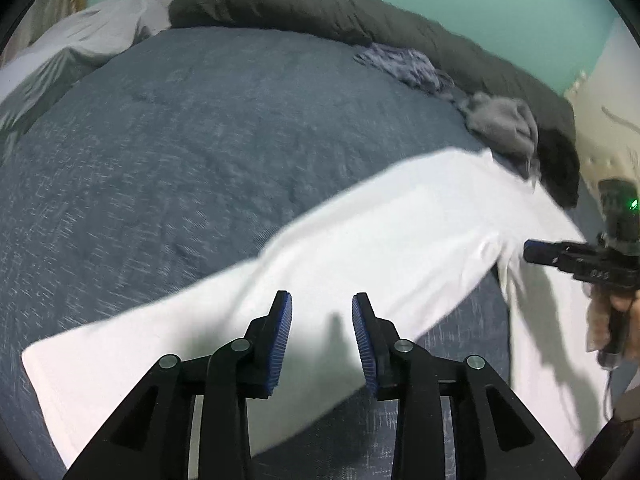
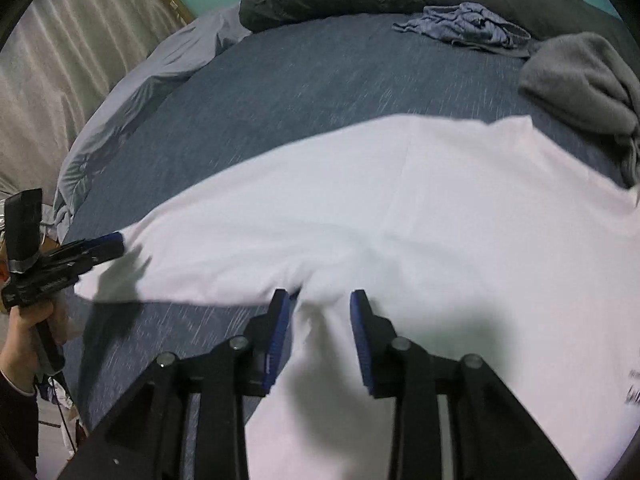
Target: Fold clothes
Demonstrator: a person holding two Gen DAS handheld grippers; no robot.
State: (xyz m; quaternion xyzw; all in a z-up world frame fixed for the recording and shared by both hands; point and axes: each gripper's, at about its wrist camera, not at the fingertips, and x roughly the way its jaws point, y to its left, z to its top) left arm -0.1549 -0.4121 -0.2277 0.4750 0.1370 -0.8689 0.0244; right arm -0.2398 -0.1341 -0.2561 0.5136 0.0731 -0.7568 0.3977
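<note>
One wide bed covered in a blue-grey heathered blanket [image 1: 180, 152] is filling most of both views, with a teal wall behind it. A long, rumpled dark olive duvet [image 1: 320, 12] is lying bunched along the bed's far edge. A pale grey sheet [image 2: 132, 96] is showing at the bed's left side, next to a beige curtain [image 2: 68, 52].

A white cotton T-shirt [image 2: 420, 216] is lying spread across the near part of the blanket, one long portion stretching out toward the left and a small dark print sitting near its right edge.

Beyond the shirt, a crumpled grey fleece garment [image 2: 580, 76] is resting just beside the shirt's far right corner, and a wrinkled blue-grey patterned cloth [image 2: 468, 24] is lying farther back against the duvet.

The left gripper [image 1: 322, 312] is hovering over the shirt's long left portion with its blue-padded fingers parted and nothing between them. The right gripper [image 2: 319, 308] is sitting low over the shirt where the fabric is puckering; its fingers are standing apart, with a fold of white cloth rising between them but not pinched. A hand [image 2: 30, 324] is gripping the left gripper's handle.
</note>
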